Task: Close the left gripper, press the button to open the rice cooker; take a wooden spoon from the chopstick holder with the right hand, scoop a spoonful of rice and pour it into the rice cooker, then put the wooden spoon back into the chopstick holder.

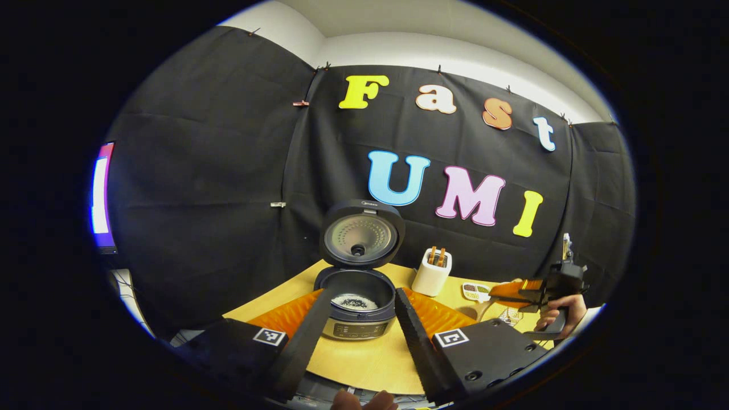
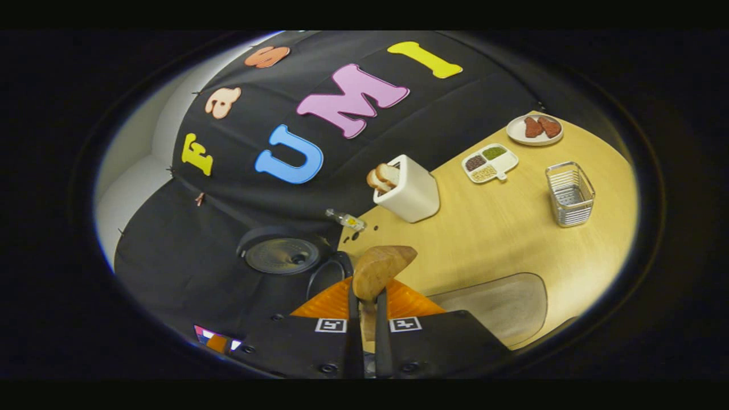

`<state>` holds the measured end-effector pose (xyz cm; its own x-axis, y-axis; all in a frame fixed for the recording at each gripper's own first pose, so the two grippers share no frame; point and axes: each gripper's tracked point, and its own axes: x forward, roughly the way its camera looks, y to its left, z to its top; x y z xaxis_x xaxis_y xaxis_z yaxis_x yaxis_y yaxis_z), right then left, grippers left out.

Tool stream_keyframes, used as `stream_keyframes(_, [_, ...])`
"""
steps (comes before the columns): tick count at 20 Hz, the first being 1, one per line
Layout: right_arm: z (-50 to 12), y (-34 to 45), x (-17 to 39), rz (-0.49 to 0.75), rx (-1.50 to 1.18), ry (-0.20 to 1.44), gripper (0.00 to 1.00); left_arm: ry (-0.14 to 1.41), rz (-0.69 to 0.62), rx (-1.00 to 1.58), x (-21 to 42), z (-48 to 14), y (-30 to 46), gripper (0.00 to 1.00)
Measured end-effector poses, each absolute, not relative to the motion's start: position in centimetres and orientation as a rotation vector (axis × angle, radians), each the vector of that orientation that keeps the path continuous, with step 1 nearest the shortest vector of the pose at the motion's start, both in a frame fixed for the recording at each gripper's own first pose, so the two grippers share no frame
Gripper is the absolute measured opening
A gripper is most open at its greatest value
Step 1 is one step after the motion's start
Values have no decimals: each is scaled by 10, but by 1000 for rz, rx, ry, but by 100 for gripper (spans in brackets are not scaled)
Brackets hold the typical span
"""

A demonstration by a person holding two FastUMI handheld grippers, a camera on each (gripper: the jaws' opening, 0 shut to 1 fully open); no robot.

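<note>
The rice cooker [image 1: 356,319] stands open in the left gripper view, its lid [image 1: 362,233] raised and dark and white grains in the pot. My left gripper [image 1: 363,294] hangs open in front of it, a finger on each side of the pot. The white chopstick holder [image 1: 431,273] with wooden utensils stands to the cooker's right. Farther right, a hand holds my right gripper [image 1: 496,293]. In the right gripper view my right gripper [image 2: 366,299] is shut on the wooden spoon [image 2: 379,266], whose bowl hangs beside the cooker's pot [image 2: 326,277] and lid [image 2: 282,255]. The chopstick holder [image 2: 411,192] lies beyond.
On the wooden table [image 2: 501,245] are a divided dish of grains [image 2: 490,162], a plate with reddish pieces [image 2: 534,129], a wire basket [image 2: 569,193] and a grey oval mat [image 2: 498,304]. A lit screen [image 1: 101,196] stands at the far left.
</note>
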<state>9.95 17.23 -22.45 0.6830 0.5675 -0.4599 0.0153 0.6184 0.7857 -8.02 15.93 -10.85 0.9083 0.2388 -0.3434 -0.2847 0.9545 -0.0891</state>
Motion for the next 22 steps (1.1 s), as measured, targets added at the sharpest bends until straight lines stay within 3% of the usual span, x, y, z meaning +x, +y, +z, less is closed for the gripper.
stream_keyframes(1, [-220, 183, 105, 372, 853, 761, 8, 335, 277, -136, -82, -108, 163, 80])
stream_keyframes(3, [-212, 208, 114, 404, 837, 752, 13, 329, 290, -130, -85, -106, 169, 80])
stream_keyframes(5, [-207, 237, 126, 423, 851, 750, 8, 326, 302, -127, -88, -105, 177, 80])
stream_keyframes(7, [-206, 270, 138, 445, 852, 749, 13, 325, 317, -132, -90, -104, 183, 80])
stream_keyframes(11, [-214, 323, 159, 464, 772, 737, 12, 323, 337, -139, -97, -104, 197, 80])
stream_keyframes(20, [-242, 374, 157, 445, 478, 639, 12, 329, 389, -172, -112, -113, 231, 80])
stream_keyframes(21, [-244, 379, 154, 449, 437, 630, 7, 332, 393, -175, -114, -116, 234, 80])
stream_keyframes(22, [-241, 385, 152, 462, 385, 613, 12, 335, 396, -179, -115, -117, 237, 80])
